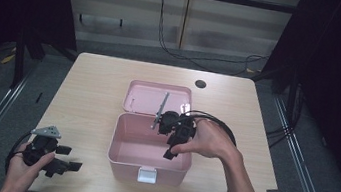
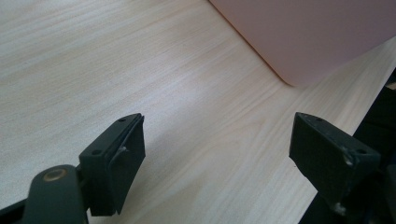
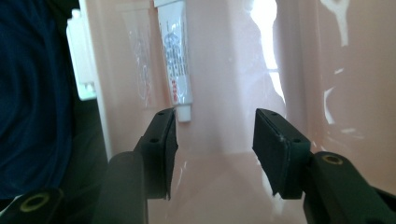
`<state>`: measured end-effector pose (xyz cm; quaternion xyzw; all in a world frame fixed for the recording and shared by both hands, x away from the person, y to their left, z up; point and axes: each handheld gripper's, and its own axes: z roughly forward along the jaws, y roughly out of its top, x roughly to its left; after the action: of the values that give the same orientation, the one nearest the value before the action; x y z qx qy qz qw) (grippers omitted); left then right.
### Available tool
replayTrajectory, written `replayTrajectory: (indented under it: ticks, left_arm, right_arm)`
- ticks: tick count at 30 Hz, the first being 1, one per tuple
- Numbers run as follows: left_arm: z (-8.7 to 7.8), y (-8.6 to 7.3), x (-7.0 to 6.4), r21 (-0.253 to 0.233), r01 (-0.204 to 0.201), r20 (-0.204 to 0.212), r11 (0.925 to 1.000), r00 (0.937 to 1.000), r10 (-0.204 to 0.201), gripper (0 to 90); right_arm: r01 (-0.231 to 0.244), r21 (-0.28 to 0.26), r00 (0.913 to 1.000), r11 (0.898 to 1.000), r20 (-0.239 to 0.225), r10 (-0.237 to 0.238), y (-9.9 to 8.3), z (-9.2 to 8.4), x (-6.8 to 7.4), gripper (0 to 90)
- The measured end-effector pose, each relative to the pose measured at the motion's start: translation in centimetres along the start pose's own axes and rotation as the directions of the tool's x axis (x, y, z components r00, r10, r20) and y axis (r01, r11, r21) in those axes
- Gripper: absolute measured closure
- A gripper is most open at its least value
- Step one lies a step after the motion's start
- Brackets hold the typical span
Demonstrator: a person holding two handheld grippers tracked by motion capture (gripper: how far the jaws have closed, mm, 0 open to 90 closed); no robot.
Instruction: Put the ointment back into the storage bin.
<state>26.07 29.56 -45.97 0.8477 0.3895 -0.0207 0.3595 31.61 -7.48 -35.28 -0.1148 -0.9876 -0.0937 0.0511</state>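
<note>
A pink plastic box (image 1: pixel 114 141) stands open in the middle of the wooden table, its lid (image 1: pixel 158 97) lying flat behind it. My right gripper (image 1: pixel 169 151) hangs over the box's right side, pointing down into it. In the right gripper view its jaws (image 3: pixel 215 135) stand open with nothing between them. A white tube (image 3: pixel 175 60) with red and grey print lies inside the box against a wall, its cap just past the left jaw tip. My left gripper (image 1: pixel 66 158) rests near the table's front left corner, open and empty (image 2: pixel 215 149), aimed toward the box (image 2: pixel 317 37).
A white latch (image 1: pixel 149 175) sits on the box's front wall. A dark round hole (image 1: pixel 200 84) marks the table behind the lid. Bare wood (image 1: pixel 88 94) lies left of the box. Cables (image 1: pixel 204 58) run on the floor beyond the far edge.
</note>
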Motion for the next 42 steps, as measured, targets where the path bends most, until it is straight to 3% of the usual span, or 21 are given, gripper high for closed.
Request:
replayTrajectory:
  ticks: [7, 11, 17, 24, 32, 39, 42]
  left_arm:
    - [0.0, 0.0, 0.0, 0.001, 0.0, -0.002, 1.0, 1.0, 0.0, 18.3]
    - [0.0, 0.0, 0.0, -0.004, 0.002, -0.006, 1.0, 1.0, -0.002, 18.2]
    - [0.0, 0.0, 0.1, -0.003, 0.004, -0.01, 1.0, 0.9999, -0.004, 18.2]
    - [0.1, 0.0, 0.1, 0.0, 0.005, -0.007, 1.0, 1.0, -0.005, 18.2]
    - [0.2, 0.0, 0.1, 0.006, 0.001, -0.012, 1.0, 0.9999, -0.001, 18.2]
    - [0.3, 0.1, 0.1, 0.013, 0.002, -0.014, 0.9999, 0.9999, -0.002, 18.2]
    - [0.3, 0.1, 0.1, 0.012, 0.001, -0.013, 0.9999, 0.9999, -0.001, 18.2]
  right_arm:
    - [-0.035, -0.006, 0.999, 0.999, 0.028, 0.035, -1.5, -1.6, 0.1, 47.3]
    - [-0.042, -0.048, 0.9981, 0.998, 0.042, 0.044, -2.6, -2.7, 0.1, 46.0]
    - [-0.068, -0.061, 0.9948, 0.996, 0.072, 0.073, -4.0, -3.9, 0.5, 45.9]
    - [-0.102, -0.089, 0.9896, 0.991, 0.092, 0.11, -6.0, -4.3, 0.7, 46.0]
    - [-0.173, -0.142, 0.9725, 0.975, 0.132, 0.192, -8.8, -5.1, 0.9, 46.3]
    - [-0.26, -0.162, 0.9433, 0.952, 0.168, 0.286, -11.1, -4.6, 1.0, 47.8]
    - [-0.285, -0.168, 0.9366, 0.944, 0.161, 0.311, -12.0, -4.0, 0.9, 47.8]
